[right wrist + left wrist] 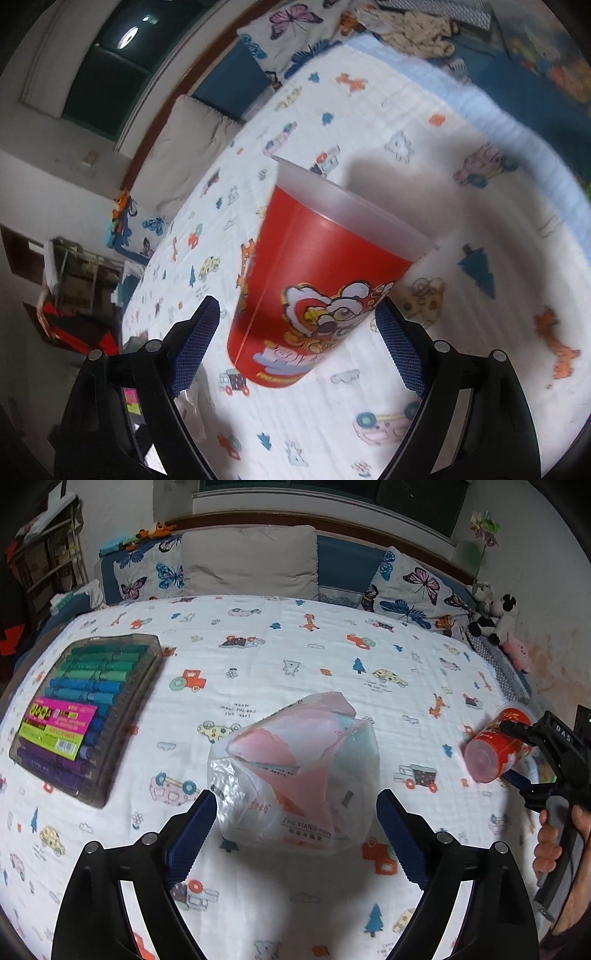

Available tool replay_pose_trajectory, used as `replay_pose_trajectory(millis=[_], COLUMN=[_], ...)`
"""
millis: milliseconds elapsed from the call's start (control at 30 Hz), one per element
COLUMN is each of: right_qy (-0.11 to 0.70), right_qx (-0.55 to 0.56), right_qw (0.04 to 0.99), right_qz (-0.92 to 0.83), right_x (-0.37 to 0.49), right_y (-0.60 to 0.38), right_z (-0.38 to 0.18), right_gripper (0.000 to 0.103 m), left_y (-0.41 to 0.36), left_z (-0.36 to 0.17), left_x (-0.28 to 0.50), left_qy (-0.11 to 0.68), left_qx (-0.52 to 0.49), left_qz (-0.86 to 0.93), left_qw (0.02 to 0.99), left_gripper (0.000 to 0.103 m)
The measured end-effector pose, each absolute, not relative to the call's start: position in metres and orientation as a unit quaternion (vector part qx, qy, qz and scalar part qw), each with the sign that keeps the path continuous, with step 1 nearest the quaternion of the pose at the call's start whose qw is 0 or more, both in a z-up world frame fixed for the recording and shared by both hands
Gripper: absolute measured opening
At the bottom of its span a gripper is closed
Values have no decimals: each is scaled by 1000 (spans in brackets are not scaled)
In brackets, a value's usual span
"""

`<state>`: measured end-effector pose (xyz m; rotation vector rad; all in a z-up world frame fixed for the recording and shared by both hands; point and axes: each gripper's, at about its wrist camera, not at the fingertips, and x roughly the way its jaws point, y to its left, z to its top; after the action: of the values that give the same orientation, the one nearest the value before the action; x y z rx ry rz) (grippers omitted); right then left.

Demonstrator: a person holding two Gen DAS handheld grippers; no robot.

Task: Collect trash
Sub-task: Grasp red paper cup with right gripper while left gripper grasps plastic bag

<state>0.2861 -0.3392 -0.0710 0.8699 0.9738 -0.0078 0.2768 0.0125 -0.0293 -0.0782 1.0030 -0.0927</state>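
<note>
A crumpled clear plastic bag (295,775) with pink and pale blue packaging inside lies on the printed bed sheet (280,653). My left gripper (296,812) is open, its blue pads on either side of the bag's near end, not touching it. A red plastic cup (314,280) with a cartoon print and a frosted rim lies on its side. My right gripper (297,321) is open around the cup's lower half, apart from it. The cup (496,747) and the right gripper (517,753) also show at the right of the left wrist view.
A grey case of coloured markers (85,712) lies at the sheet's left. Butterfly pillows (410,587) and a beige cushion (251,559) line the headboard. Plush toys (495,620) sit at the right by the wall. A shelf (77,273) stands beyond the bed.
</note>
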Motion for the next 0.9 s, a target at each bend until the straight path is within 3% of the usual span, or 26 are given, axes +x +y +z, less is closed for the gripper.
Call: replay_pose_trajectory(millis=[300, 567, 767, 900], right_qy=[446, 436, 422, 412], right_qx=[383, 322, 286, 263], right_qw=[809, 840, 859, 871], right_qz=[5, 27, 46, 53], right_x=[289, 276, 255, 238], right_y=[-336, -327, -319, -318], right_z=[-69, -52, -37, -29], right_gripper=[79, 77, 76, 76], left_y=[10, 13, 22, 22], left_z=[-52, -67, -63, -54], left_x=[304, 310, 301, 289], left_qy=[502, 521, 512, 503], left_qx=[-38, -65, -82, -90], left_qz=[-29, -53, -56, -73], left_qw=[864, 850, 853, 857], left_gripper=[84, 36, 18, 13])
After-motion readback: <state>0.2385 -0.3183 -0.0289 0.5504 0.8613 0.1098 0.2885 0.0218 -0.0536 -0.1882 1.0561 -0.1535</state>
